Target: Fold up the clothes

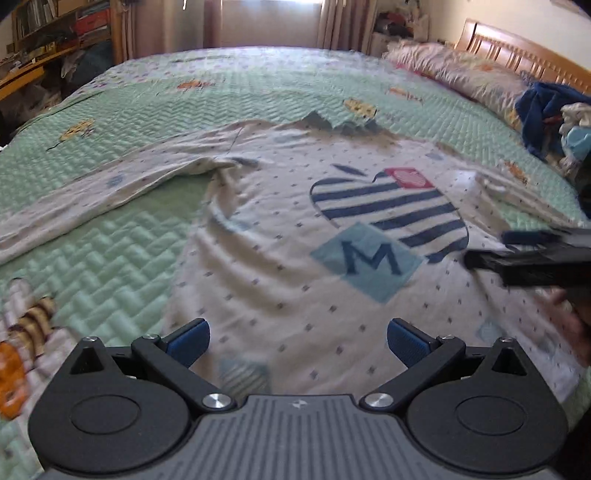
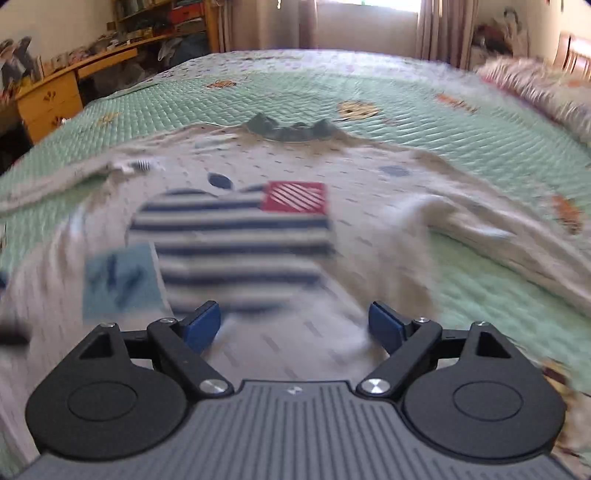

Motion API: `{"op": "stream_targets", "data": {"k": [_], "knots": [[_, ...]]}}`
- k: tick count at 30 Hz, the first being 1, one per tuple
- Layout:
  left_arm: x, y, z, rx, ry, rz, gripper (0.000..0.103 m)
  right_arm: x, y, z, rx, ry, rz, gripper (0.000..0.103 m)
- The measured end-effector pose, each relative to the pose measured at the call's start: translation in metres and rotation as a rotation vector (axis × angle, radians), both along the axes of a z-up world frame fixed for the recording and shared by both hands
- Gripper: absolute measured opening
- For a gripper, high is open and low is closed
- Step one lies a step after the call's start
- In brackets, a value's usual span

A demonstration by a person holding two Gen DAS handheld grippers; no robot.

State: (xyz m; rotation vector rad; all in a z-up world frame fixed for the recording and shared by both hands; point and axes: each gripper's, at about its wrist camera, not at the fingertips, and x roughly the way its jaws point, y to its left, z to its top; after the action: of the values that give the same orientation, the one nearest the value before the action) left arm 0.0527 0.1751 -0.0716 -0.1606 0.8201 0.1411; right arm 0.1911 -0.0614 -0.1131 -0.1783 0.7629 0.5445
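Shirt (image 1: pixel 295 229) laid flat, pre-fold imo — both grippers, left (image 1: pixel 298 345) & right (image 2: pixel 294 326), wide open, nothing held, cloth just ahead of fingers. Next: grab a sleeve/edge.

Blurred shirt (image 2: pixel 236 236) below seemingly empty right gripper (image 2: pixel 295 326)

We're in somebody's bedroom, pretty clearly a lived-in home. A big bed (image 1: pixel 155 122) fills most of both views, covered in a mint-green quilted bedspread (image 2: pixel 424 122) with little cartoon prints. There's a wooden slatted headboard (image 1: pixel 517 55) at one end with a floral pillow (image 1: pixel 454 70) against it, and a heap of loose clothes (image 1: pixel 550 118) beside that. Along the far wall we've got curtains (image 2: pixel 436 29) over a bright window (image 2: pixel 369 22), and on the side a wooden desk with drawers (image 2: pixel 51 99) under crowded bookshelves (image 2: pixel 159 18). Homey clutter all round.
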Motion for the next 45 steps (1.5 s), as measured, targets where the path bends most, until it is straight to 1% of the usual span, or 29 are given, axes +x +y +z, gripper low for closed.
{"op": "stream_targets", "data": {"k": [1,3,5,7,10,12,14,15,17,19,21,22,23,25,27,28,29,30,31,32,33,35,36,37,38,41,42,43,45], "knots": [[0.003,0.000,-0.005,0.001,-0.015,0.002,0.102,0.002,-0.004,0.005,-0.001,-0.001,-0.020,0.088],[0.007,0.000,-0.013,0.010,-0.049,0.005,0.102,0.015,-0.001,0.022,0.035,-0.029,-0.039,0.088],[0.008,0.001,-0.019,0.035,-0.080,0.010,0.102,0.038,0.022,0.036,0.082,-0.082,-0.024,0.088],[0.007,0.001,-0.025,0.054,-0.109,0.012,0.102,0.070,0.057,0.041,0.114,-0.116,0.013,0.088],[0.001,-0.001,-0.033,0.080,-0.156,-0.004,0.102,0.123,0.103,0.024,0.114,-0.100,0.021,0.088],[0.000,-0.003,-0.035,0.096,-0.163,-0.008,0.102,0.161,0.120,0.004,0.070,-0.036,0.013,0.088],[0.001,-0.003,-0.035,0.101,-0.165,-0.013,0.102,0.192,0.117,-0.011,-0.015,-0.051,-0.054,0.088],[0.001,-0.003,-0.036,0.097,-0.168,-0.014,0.102,0.206,0.108,-0.015,-0.016,-0.053,-0.092,0.093],[0.001,-0.002,-0.036,0.092,-0.170,-0.013,0.102,0.226,0.078,-0.014,0.081,-0.019,-0.181,0.094],[0.001,-0.003,-0.036,0.095,-0.169,-0.013,0.102,0.225,0.063,-0.004,0.083,-0.041,-0.299,0.094],[0.000,-0.003,-0.036,0.095,-0.168,-0.013,0.102,0.208,0.061,0.006,0.123,-0.079,-0.330,0.094],[0.000,-0.002,-0.036,0.093,-0.168,-0.013,0.102,0.197,0.066,0.010,0.163,-0.087,-0.305,0.094],[0.000,-0.002,-0.036,0.089,-0.169,-0.014,0.102,0.187,0.077,0.011,0.196,-0.071,-0.250,0.094],[0.000,-0.001,-0.035,0.086,-0.172,-0.014,0.102,0.174,0.106,0.007,0.206,-0.018,-0.147,0.094],[-0.001,-0.002,-0.035,0.086,-0.174,-0.014,0.102,0.168,0.134,-0.003,0.157,0.026,-0.092,0.094],[-0.001,-0.002,-0.035,0.086,-0.175,-0.014,0.102,0.166,0.146,-0.006,0.114,0.020,-0.072,0.094],[-0.001,-0.001,-0.036,0.086,-0.175,-0.014,0.102,0.168,0.152,-0.008,0.052,-0.021,-0.066,0.094],[0.000,-0.001,-0.036,0.085,-0.175,-0.014,0.102,0.174,0.153,-0.010,-0.012,-0.065,-0.077,0.094],[0.000,-0.001,-0.036,0.085,-0.174,-0.014,0.102,0.187,0.146,-0.009,-0.045,-0.077,-0.121,0.096],[0.000,-0.001,-0.036,0.086,-0.174,-0.014,0.102,0.202,0.134,-0.008,-0.049,-0.063,-0.186,0.097],[0.000,-0.001,-0.036,0.087,-0.173,-0.015,0.102,0.215,0.121,-0.004,-0.029,-0.036,-0.261,0.096],[0.001,-0.002,-0.036,0.089,-0.172,-0.014,0.102,0.215,0.101,0.012,0.113,0.007,-0.386,0.093],[0.001,-0.002,-0.036,0.090,-0.171,-0.014,0.102,0.205,0.099,0.020,0.192,0.010,-0.387,0.093],[0.001,-0.002,-0.036,0.090,-0.170,-0.014,0.102,0.188,0.107,0.025,0.243,0.007,-0.317,0.093],[0.001,-0.002,-0.036,0.090,-0.170,-0.014,0.102,0.170,0.121,0.027,0.251,0.014,-0.227,0.093],[0.001,-0.002,-0.036,0.091,-0.171,-0.014,0.102,0.127,0.169,0.012,0.160,0.064,-0.002,0.093],[0.001,-0.002,-0.036,0.091,-0.172,-0.014,0.102,0.118,0.181,0.005,0.112,0.058,0.044,0.093],[0.000,-0.002,-0.036,0.090,-0.172,-0.015,0.102,0.113,0.189,-0.001,0.054,0.025,0.067,0.093],[0.000,-0.001,-0.036,0.087,-0.173,-0.015,0.102,0.133,0.190,-0.004,0.005,-0.014,0.071,0.094]]}}
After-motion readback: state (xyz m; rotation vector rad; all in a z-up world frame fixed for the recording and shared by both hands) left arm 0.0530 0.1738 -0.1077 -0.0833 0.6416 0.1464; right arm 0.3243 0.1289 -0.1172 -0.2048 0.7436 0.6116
